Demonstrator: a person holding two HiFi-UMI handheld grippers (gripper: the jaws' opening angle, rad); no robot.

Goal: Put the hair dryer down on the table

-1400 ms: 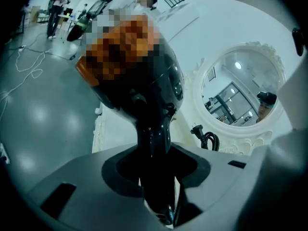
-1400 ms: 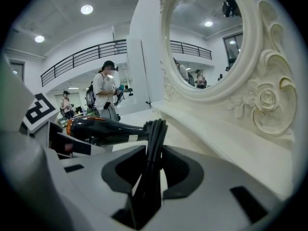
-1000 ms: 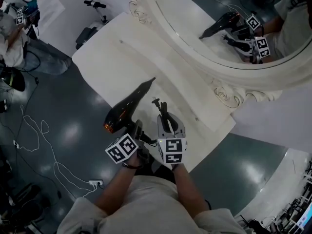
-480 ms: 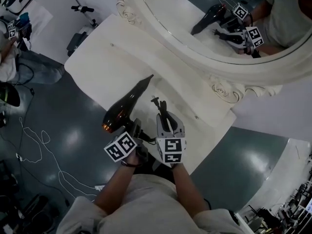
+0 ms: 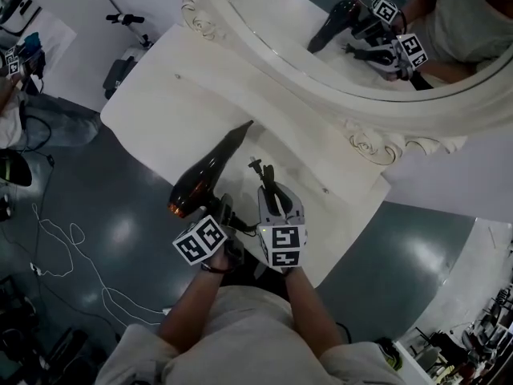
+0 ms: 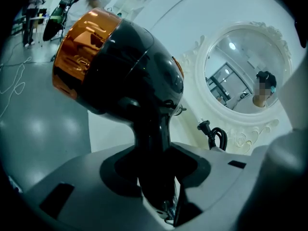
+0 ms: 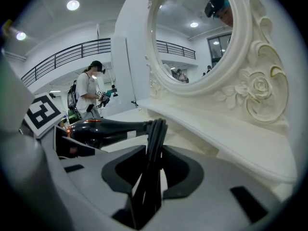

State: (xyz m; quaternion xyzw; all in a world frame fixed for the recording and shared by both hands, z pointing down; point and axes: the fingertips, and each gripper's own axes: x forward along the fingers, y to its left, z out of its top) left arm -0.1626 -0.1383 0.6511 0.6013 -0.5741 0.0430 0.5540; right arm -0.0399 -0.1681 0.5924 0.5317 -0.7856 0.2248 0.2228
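Both claws stay clamped: left claw holds the hair dryer by its handle, right claw pinches the bundled cord. Its nozzle still points toward one o'clock over the bench.

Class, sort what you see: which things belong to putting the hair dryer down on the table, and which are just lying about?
Belong to the job:
hair dryer, its handle clamped in the left gripper
bundled cord, clamped in the right gripper
white table

Just about:
ornate mirror
standing person in the background
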